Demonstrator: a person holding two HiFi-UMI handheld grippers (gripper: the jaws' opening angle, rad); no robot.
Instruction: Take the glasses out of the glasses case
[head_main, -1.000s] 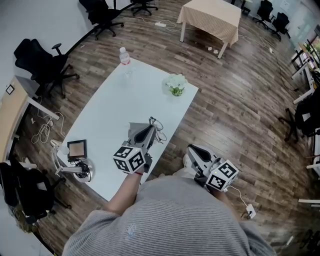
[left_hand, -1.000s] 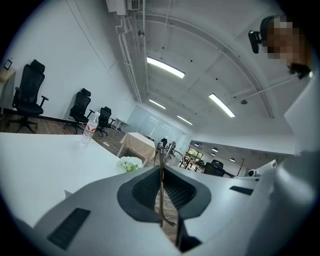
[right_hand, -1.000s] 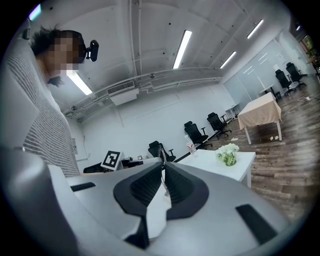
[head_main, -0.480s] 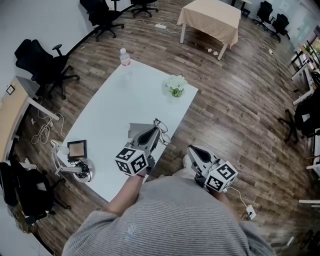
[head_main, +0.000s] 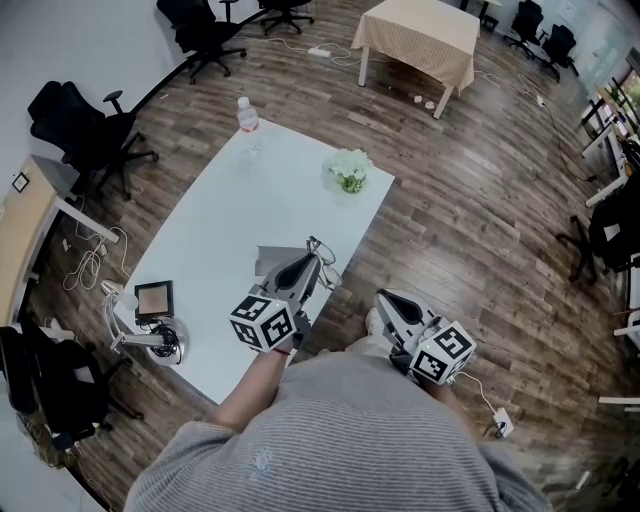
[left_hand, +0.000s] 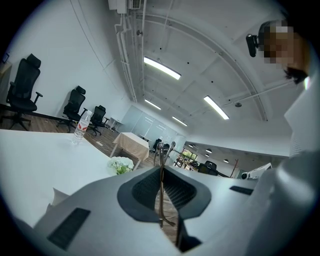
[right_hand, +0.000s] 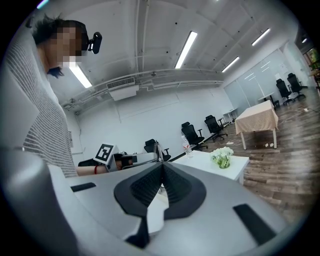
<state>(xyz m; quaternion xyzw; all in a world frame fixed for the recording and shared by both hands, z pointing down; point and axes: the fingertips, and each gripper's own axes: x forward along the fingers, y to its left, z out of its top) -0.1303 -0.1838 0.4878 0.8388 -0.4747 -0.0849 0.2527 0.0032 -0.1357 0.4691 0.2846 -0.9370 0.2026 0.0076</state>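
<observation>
My left gripper hovers over the near right part of the white table, shut on a thin-framed pair of glasses. In the left gripper view a thin wire part of the glasses runs upright between the closed jaws of this gripper. The grey glasses case lies on the table just left of the gripper. My right gripper is shut and holds nothing, off the table's near right edge by my body. The right gripper view shows its closed jaws and, beyond them, the glasses.
A small vase of white flowers stands at the table's far right and a water bottle at its far end. A small framed device on a stand sits at the near left corner. Office chairs stand to the left.
My left gripper has moved a little to the right with the glasses, away from the case. The right gripper has stayed in place.
</observation>
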